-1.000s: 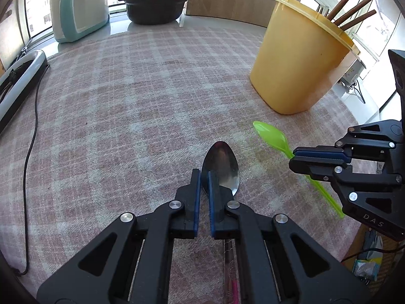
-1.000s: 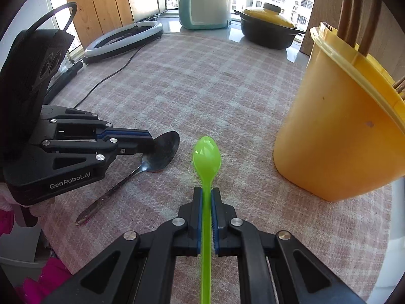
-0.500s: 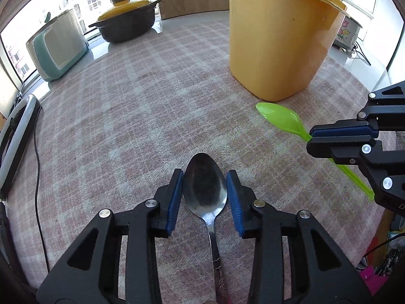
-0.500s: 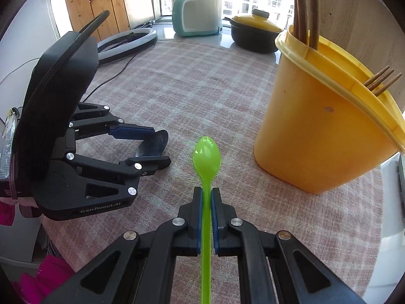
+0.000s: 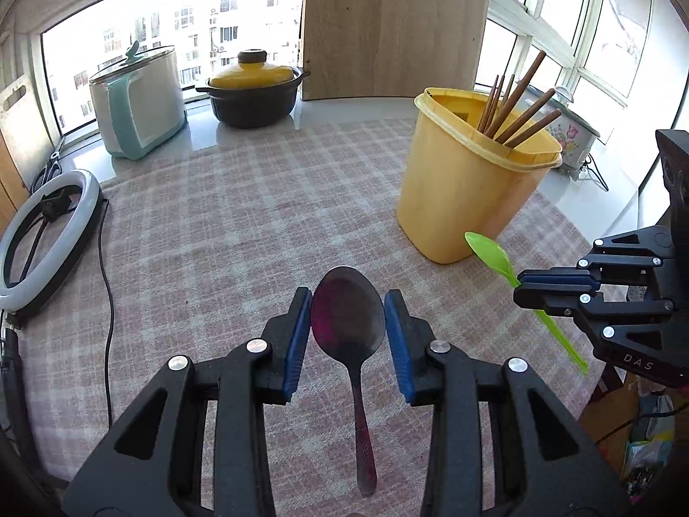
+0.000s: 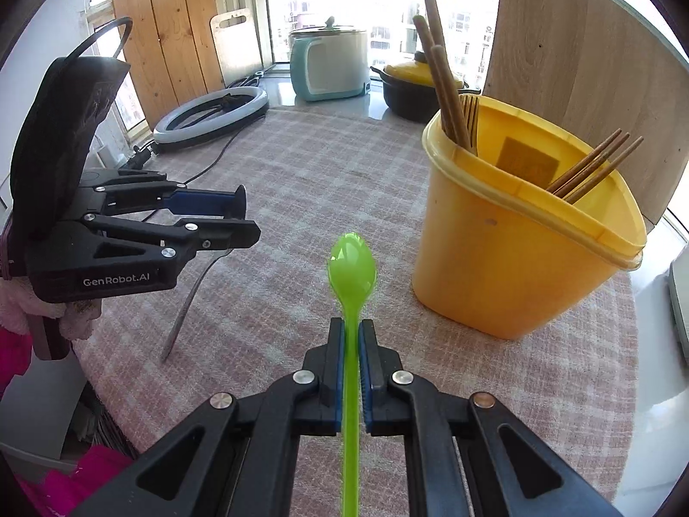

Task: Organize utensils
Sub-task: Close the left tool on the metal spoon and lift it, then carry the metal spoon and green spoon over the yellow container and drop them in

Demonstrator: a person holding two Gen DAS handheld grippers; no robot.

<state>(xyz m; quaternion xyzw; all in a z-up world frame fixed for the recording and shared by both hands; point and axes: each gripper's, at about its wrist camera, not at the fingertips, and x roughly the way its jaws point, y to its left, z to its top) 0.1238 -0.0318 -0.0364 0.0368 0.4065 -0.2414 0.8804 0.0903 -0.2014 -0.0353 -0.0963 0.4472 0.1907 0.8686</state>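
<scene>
My left gripper (image 5: 348, 316) is shut on the bowl of a metal spoon (image 5: 349, 323); its handle hangs down over the cloth and shows in the right wrist view (image 6: 189, 301). My right gripper (image 6: 352, 336) is shut on the handle of a green plastic spoon (image 6: 351, 271), held above the table. The green spoon (image 5: 495, 256) also shows at the right of the left wrist view. A yellow utensil bucket (image 5: 465, 189) with chopsticks and a fork stands ahead, to the right of both spoons (image 6: 516, 232).
A checked cloth (image 5: 241, 224) covers the table. A ring light (image 5: 38, 232) with its cable lies at the left. A teal-and-white cooker (image 5: 138, 103), a black pot with a yellow lid (image 5: 254, 94) and a wooden board (image 5: 392, 26) stand at the back.
Both grippers have risen with their spoons; the bucket's open top now shows. The left jaws, shut beside the spoon a second ago, opened and now hold its bowl.
</scene>
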